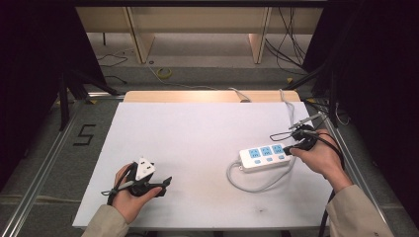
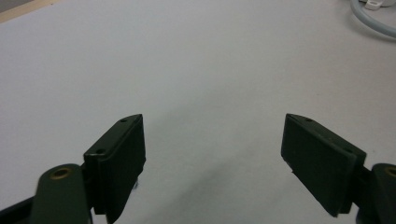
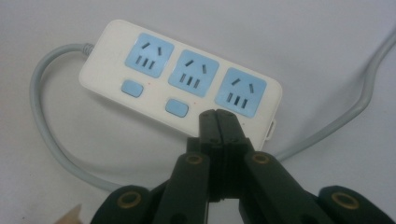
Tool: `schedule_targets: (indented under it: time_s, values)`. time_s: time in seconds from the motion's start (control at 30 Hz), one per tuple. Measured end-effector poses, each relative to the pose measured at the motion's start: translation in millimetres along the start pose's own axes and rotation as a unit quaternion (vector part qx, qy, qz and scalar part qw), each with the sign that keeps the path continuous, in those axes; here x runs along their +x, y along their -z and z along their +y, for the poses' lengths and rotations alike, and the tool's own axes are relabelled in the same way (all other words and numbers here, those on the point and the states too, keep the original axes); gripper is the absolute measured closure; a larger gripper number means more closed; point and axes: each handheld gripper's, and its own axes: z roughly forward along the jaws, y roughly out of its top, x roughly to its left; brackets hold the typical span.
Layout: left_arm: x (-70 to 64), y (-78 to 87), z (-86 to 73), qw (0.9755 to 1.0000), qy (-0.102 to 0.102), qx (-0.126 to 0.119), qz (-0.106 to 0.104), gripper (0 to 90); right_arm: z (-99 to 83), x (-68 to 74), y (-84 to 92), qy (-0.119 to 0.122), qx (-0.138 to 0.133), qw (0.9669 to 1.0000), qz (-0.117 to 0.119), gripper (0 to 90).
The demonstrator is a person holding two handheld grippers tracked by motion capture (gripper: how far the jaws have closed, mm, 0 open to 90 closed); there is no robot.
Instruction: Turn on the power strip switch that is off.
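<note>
Right hand (image 1: 323,158): near the surface's right edge, forearm angled in from the bottom right corner.
Right gripper (image 3: 218,116): jaws fully closed, empty, tips over the power strip's (image 3: 180,81) end.
Left gripper (image 2: 212,158): near the front left corner, jaws wide apart, empty.
Power strip: right half of the surface (image 1: 197,143), cable looped towards the front edge.

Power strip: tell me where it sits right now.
In the high view the power strip lies on the right side of the white table, its grey cable looping beside it, with the shut right hand-held gripper at its right end.
</note>
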Motion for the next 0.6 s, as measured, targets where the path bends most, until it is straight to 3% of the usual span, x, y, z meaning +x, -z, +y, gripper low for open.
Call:
schedule_targets:
  time_s: [0.6]
  values:
    - [-0.2,0.1,0.1,1.0,0.0,-0.001,0.0,21.8,6.1,-9.3,-12.0,-0.011,0.023,0.9996,-0.01,90.0]
